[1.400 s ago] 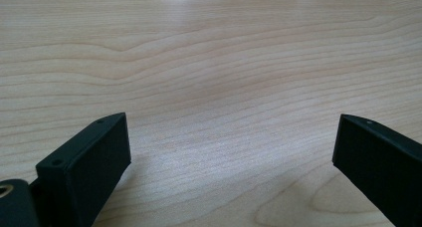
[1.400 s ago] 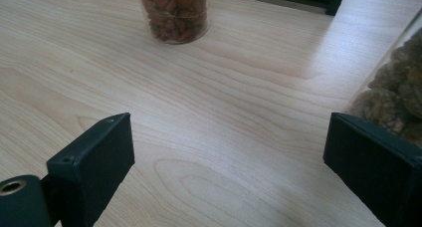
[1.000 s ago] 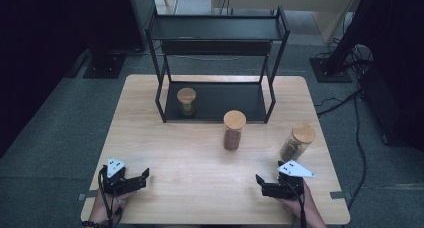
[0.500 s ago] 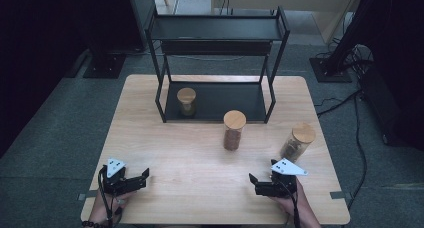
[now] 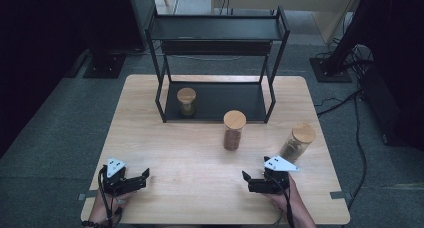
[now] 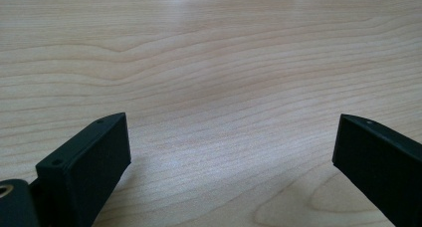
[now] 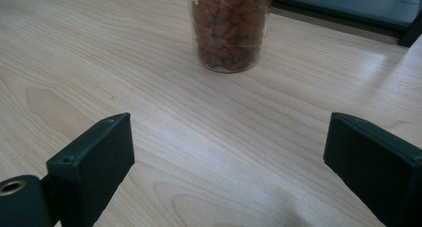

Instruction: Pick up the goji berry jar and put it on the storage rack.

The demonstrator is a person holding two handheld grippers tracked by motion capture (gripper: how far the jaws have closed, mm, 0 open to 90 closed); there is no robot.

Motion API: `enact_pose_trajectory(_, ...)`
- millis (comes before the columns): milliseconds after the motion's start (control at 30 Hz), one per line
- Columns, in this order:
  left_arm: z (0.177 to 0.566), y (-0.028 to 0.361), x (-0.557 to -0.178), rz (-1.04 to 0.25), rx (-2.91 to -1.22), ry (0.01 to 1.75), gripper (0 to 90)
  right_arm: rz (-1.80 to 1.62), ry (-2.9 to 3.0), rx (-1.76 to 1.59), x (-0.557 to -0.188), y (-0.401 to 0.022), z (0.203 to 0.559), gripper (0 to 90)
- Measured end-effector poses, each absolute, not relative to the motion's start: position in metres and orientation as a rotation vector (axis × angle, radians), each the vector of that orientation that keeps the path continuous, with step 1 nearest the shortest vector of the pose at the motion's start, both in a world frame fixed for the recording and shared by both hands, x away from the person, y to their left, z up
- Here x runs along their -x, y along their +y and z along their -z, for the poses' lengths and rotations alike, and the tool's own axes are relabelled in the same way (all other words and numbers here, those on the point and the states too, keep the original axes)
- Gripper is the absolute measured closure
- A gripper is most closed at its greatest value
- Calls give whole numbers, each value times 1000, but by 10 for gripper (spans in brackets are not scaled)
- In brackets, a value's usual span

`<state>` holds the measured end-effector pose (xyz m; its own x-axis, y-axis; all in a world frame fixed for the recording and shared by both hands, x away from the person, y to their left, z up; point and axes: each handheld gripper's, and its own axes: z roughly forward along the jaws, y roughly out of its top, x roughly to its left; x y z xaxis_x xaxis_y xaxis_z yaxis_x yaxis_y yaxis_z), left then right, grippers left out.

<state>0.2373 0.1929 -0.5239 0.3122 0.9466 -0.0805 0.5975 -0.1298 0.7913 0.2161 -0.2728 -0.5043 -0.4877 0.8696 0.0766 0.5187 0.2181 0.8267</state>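
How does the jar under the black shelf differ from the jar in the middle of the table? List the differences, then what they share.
The jar under the shelf stands on the rack's dark base; the middle jar stands on the bare table. The jar under the shelf holds something yellowish-olive; the middle jar holds reddish-brown pieces. Both stand upright and have round wooden lids.

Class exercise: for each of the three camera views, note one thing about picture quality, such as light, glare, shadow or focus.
High view: the wooden table is evenly lit, the surrounding floor falls into darkness, and the picture is soft. Left gripper view: pale glare at the top of the wood, the near jaws slightly soft. Right gripper view: the jar of brown nuts is cropped at the top, with a soft shadow on the wood between the jaws.
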Motion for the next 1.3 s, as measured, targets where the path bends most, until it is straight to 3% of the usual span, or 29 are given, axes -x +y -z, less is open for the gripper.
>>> enact_pose_trajectory(1300, 524, 193, -238, -583, -1828, 1375, 20, -1194, 2082, -1286, -244, -244, 503, 50)
